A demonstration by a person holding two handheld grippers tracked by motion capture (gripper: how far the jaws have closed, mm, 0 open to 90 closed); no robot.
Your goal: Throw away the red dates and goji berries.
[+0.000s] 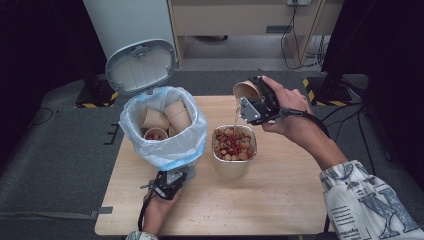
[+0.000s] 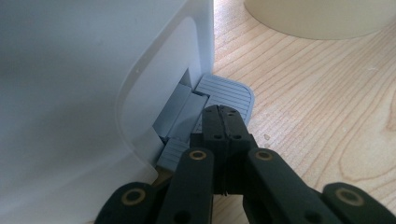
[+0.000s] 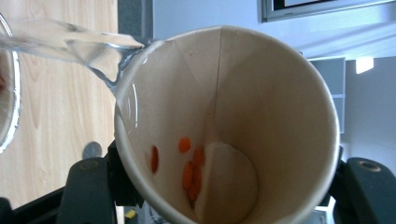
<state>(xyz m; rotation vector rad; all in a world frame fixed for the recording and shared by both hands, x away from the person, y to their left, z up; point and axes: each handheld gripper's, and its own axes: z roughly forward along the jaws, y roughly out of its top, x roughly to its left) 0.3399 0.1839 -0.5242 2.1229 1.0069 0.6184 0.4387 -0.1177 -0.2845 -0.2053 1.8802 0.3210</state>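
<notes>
Your wooden table [image 1: 280, 200] fills the middle of the high view, with dark floor around it. At the left of centre stands the white pedal bin [image 1: 165, 125], its lid [image 1: 141, 66] swung up and back toward the upper left of the frame. A pale blue liner bag [image 1: 192, 145] is folded over the bin's rim, and several used paper cups [image 1: 178, 114] lie inside it.

Just right of the bin, at the centre of the frame, sits the square container [image 1: 234, 150], holding red and tan food pieces. It stands near the bin but apart from it.

Above and right of the container, your right gripper [image 1: 257, 102] clamps a paper cup [image 1: 246, 90] tipped over on its side, mouth toward the upper left. In the right gripper view the cup [image 3: 261, 116] sits between the jaws, and clear liquid [image 3: 70, 42] runs off its rim at the upper left of that frame; a few orange bits [image 3: 189, 172] cling to the inside wall. In the high view the thin stream [image 1: 236, 117] drops into the container.

At the lower left of centre, your left gripper [image 1: 170, 182] lies at the bin's foot. In the left gripper view its jaws are pressed together with nothing between them, their tips [image 2: 224, 123] resting on the grey ribbed foot pedal [image 2: 229, 93].
</notes>
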